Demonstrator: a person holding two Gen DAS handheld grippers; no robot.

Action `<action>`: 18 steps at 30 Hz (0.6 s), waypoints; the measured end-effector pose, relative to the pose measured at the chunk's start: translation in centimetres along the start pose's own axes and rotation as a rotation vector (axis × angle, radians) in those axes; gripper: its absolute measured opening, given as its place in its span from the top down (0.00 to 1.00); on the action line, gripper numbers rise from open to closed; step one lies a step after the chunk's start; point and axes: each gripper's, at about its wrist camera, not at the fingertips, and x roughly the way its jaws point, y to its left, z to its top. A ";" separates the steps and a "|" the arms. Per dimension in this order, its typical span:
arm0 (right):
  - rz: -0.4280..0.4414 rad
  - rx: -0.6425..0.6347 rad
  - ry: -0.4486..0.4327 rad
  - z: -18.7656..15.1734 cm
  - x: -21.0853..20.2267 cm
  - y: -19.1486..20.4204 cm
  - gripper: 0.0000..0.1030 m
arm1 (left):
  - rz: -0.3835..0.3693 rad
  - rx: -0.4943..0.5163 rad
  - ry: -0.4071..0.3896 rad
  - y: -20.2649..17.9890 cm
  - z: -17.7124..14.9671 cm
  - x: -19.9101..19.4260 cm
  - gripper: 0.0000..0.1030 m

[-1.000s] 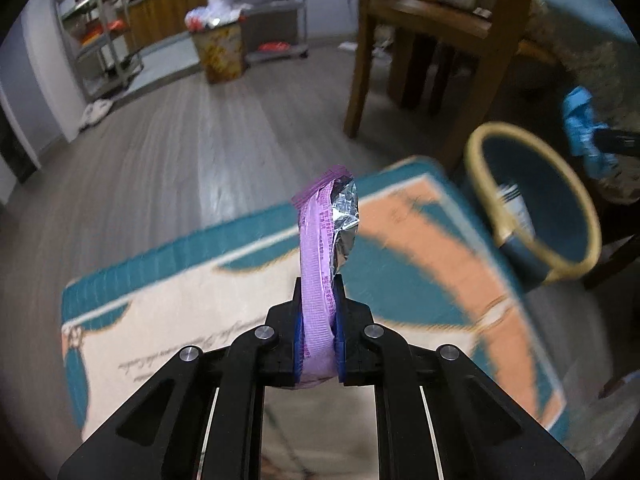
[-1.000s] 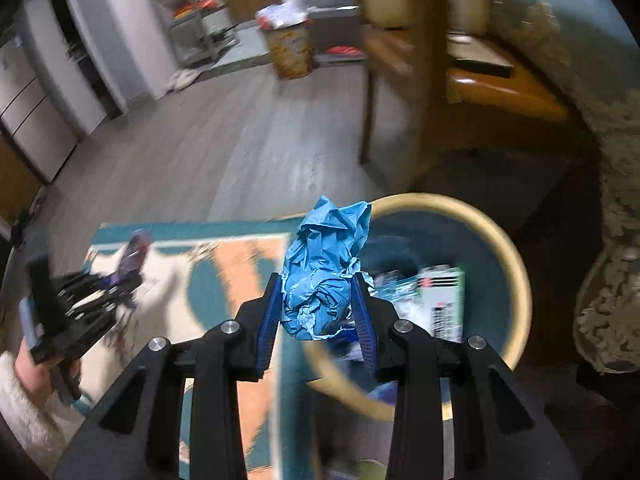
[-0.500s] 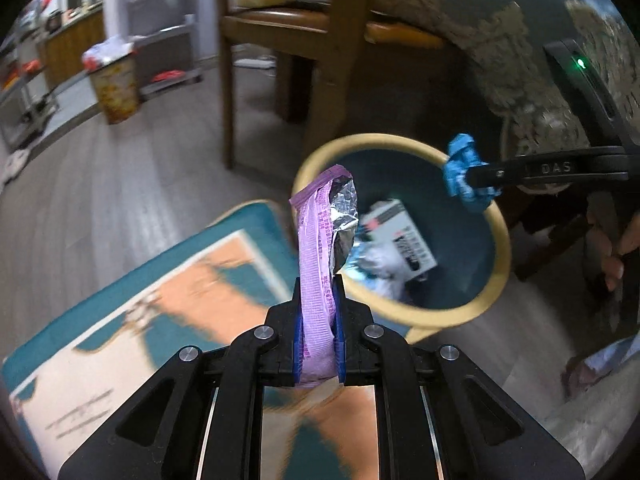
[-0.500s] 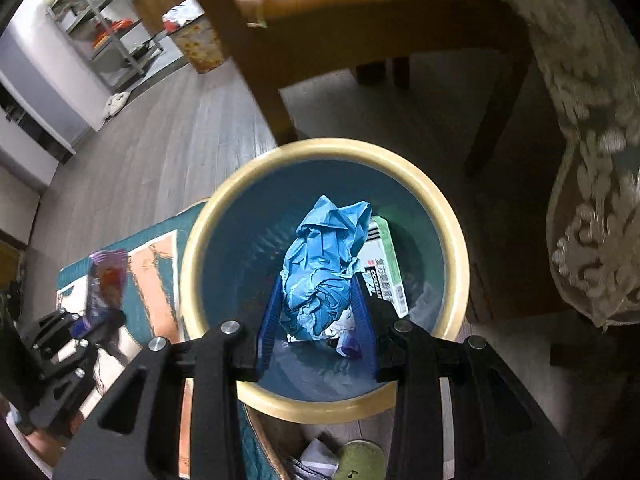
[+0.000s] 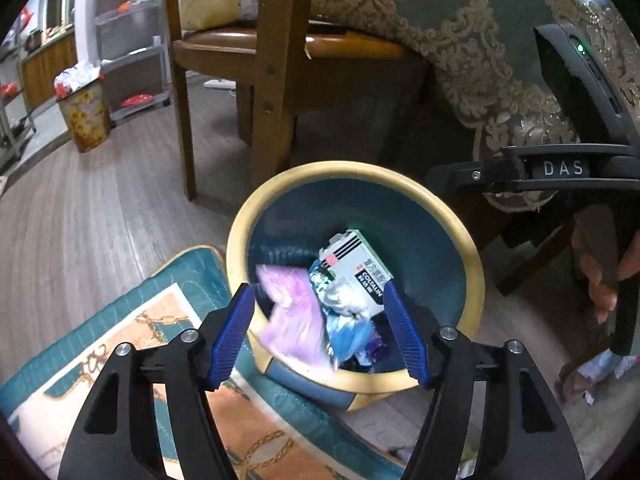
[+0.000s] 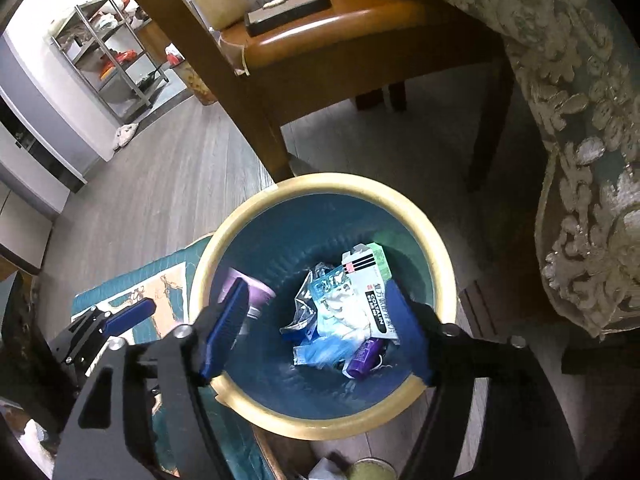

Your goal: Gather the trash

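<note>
While your left tongs point(image 5: 320, 336) and right tongs point(image 6: 316, 332) are opening, nothing gripped, pink wrapper point(image 5: 294, 316) and blue wad point(image 6: 316, 354) lie inside the bin point(image 6: 320, 184) below.

"DAS" on right gripper point(image 5: 564, 169); "COLTALIN" on box point(image 5: 360, 276) in bin point(image 5: 472, 248)

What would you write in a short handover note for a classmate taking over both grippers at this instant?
Left gripper: jaws opening, nothing between the pads; the purple wrapper is dropping into the bin.
Right gripper: jaws opening, nothing held; the blue crumpled piece lies in the bin with a white carton.
Done: both pieces are released over the bin.
Left: some scraps lie on the floor by the bin; check for more.
</note>
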 end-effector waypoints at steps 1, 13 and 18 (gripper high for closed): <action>-0.003 -0.002 -0.006 0.1 -0.1 -0.1 0.28 | 0.001 -0.009 -0.003 0.1 0.1 -0.5 0.34; -0.034 -0.038 -0.082 -2.2 -6.4 1.9 0.07 | 0.065 0.033 -0.069 -0.5 0.0 -9.3 0.17; -0.039 -0.095 -0.144 -5.1 -10.1 4.2 0.06 | 0.112 0.018 -0.100 -1.0 -1.3 -13.5 0.08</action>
